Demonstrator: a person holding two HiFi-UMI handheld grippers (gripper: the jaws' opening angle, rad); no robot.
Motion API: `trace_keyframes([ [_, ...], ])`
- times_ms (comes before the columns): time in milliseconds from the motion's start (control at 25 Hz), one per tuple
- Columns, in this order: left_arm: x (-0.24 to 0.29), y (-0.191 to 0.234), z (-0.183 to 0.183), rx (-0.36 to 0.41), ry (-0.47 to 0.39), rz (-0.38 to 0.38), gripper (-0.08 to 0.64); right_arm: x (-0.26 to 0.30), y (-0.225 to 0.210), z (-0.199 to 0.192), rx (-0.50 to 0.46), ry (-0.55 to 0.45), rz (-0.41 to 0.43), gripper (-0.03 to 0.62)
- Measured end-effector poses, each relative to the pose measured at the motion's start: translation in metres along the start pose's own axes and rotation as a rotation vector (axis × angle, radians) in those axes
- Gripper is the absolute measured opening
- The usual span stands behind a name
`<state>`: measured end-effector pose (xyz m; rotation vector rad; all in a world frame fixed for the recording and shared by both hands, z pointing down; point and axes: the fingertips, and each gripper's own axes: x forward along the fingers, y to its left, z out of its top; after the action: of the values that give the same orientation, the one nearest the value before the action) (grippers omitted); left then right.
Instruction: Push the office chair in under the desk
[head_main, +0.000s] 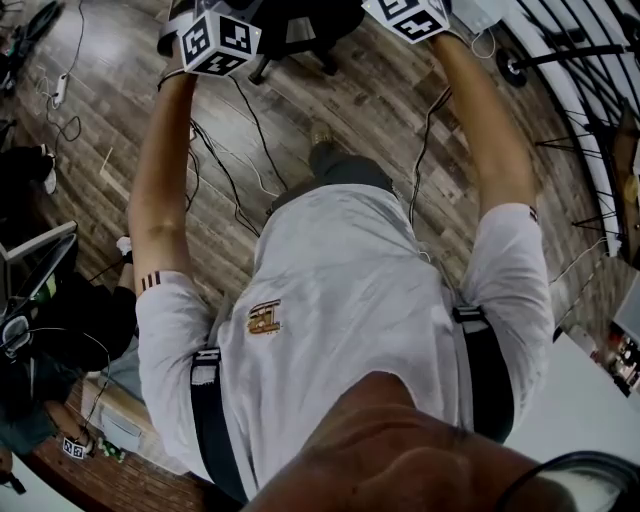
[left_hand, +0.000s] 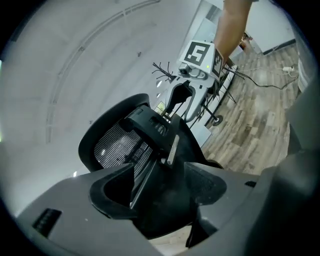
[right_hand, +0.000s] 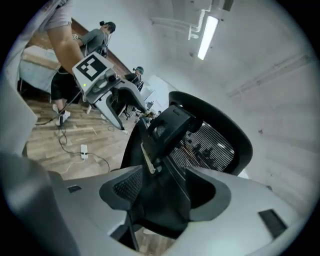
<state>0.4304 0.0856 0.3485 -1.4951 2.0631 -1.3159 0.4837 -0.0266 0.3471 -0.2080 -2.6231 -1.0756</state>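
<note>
The left gripper (left_hand: 160, 186) has its jaws wide, the office chair (left_hand: 117, 145) back's black spine between them, ungripped; the right gripper (right_hand: 165, 187) has jaws equally wide around that spine.

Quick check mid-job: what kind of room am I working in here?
Probably an office or lab workspace. There is a mesh-backed office chair, a wood-plank floor strewn with cables, and other people in the background under a ceiling tube light.
</note>
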Motion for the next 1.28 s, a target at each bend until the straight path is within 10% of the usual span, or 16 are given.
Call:
trace_keyframes([
  [480, 0.081, 0.033, -0.044, 0.236, 0.098, 0.011, 0.33, 0.081, -0.026, -0.045, -0.433, 0.171, -0.012, 0.259],
  [1280, 0.168, 0.044, -0.05, 0.301, 0.081, 0.006, 0.336, 0.131, -0.077, -0.077, -0.597, 0.05, -0.093, 0.262],
])
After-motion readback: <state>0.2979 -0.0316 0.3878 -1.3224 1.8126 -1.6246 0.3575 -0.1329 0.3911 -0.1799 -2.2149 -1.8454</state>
